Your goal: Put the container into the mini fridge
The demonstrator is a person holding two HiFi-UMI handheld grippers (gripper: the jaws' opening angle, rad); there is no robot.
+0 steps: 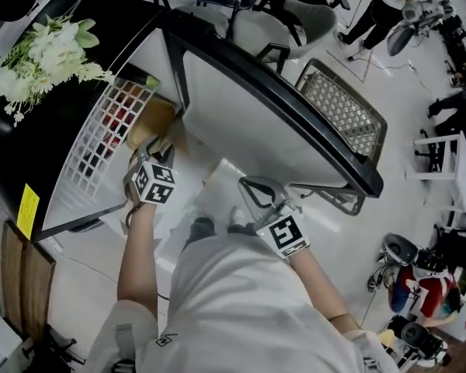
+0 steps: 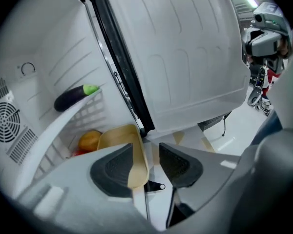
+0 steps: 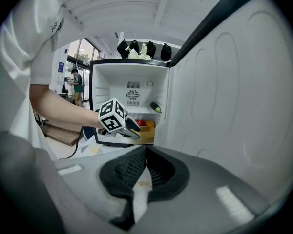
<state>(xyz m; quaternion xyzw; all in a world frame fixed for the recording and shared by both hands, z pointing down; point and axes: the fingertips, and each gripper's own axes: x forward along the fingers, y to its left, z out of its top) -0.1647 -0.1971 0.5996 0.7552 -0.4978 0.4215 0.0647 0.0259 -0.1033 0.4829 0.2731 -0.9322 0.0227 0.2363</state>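
Left gripper [image 2: 147, 155] is poked into the open black mini fridge with the white inside [image 3: 103, 87]. Its jaws stand fairly wide. The side wall of the shallow tan plastic container [image 2: 118, 136] runs between them, lying along the left pad with a clear gap to the right pad, so nothing is squeezing it.

That container is down in the fridge's lower compartment, at the front edge, near the corner on the hinge side. I can't tell whether it's fully resting on the floor there. A round orange fruit [image 2: 89, 140] is just beside it, further in, with something red next to that.

Up on the white wire shelf [image 2: 95, 112] a dark purple eggplant with a green cap [image 2: 74, 96] lies near the front edge. The round fan grille [image 2: 7, 123] is on the back wall.

Right gripper [image 3: 144, 152] hangs back from the fridge, alongside the swung-open white door [image 3: 234, 96], with its pads pressed together and nothing between them.

A bunch of white flowers [image 1: 46, 57] sits on the fridge's top, toward the back.
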